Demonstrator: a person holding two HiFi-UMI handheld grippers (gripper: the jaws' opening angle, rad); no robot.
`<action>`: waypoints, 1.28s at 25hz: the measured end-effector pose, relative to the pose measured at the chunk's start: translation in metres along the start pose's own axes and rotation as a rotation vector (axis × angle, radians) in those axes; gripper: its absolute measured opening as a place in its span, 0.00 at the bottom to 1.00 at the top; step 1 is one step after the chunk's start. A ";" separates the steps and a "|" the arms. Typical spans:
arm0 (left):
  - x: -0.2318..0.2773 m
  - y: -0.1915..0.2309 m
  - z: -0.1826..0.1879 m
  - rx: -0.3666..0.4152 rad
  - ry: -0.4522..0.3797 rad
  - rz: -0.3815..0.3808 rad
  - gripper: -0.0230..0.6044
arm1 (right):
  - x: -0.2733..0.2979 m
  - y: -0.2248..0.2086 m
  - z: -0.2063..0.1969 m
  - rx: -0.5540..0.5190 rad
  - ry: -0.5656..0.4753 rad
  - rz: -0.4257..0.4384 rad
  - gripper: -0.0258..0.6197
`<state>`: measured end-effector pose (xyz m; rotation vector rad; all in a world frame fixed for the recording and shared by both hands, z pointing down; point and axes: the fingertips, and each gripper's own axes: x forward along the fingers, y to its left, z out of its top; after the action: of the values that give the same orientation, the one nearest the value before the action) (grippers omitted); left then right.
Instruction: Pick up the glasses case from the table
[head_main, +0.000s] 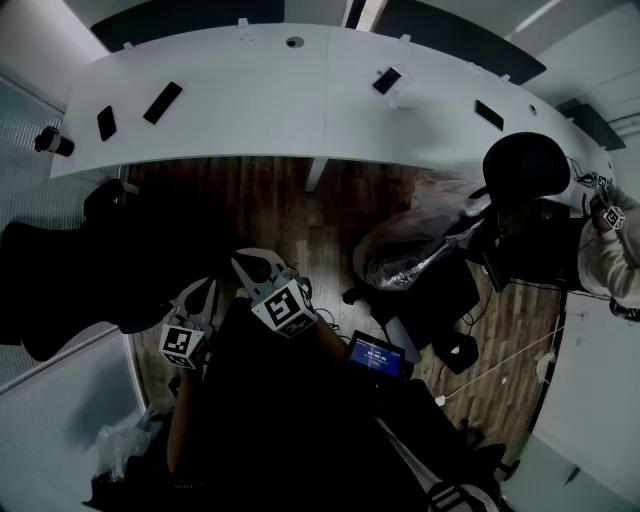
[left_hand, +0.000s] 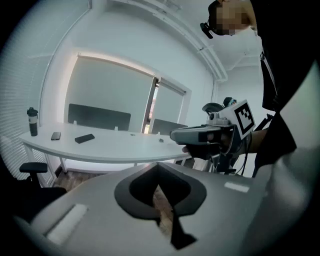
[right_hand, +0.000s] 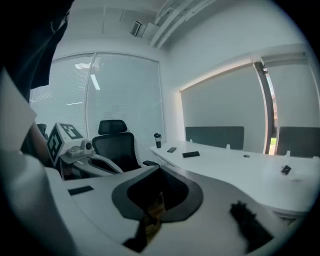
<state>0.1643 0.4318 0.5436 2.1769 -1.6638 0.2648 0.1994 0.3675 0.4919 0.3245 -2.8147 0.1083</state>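
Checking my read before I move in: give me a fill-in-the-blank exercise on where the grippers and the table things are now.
The left gripper and the right gripper hang above the wooden ____.
The left gripper's jaws are ____, with nothing between them.
The dark oblong case lies on the white ____, touched by neither gripper.
The bottle stands at the ____ end of the table in the head view.
Missing words: floor; shut; table; left.

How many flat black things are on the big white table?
4: a small one near the left end, a longer one beside it, a tilted one right of the middle, a slim one toward the right end. A chair may hide more there.
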 end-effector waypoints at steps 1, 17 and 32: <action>0.006 0.001 -0.002 -0.004 0.010 -0.010 0.05 | 0.000 -0.006 -0.003 0.002 0.009 -0.011 0.05; 0.087 0.070 0.036 -0.025 -0.003 -0.096 0.05 | 0.054 -0.081 -0.002 0.011 0.116 -0.088 0.05; 0.092 0.237 0.074 -0.074 -0.060 -0.080 0.05 | 0.207 -0.095 0.057 -0.074 0.223 -0.048 0.05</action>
<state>-0.0432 0.2679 0.5556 2.2103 -1.5871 0.1158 0.0131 0.2253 0.5049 0.3407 -2.5810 0.0270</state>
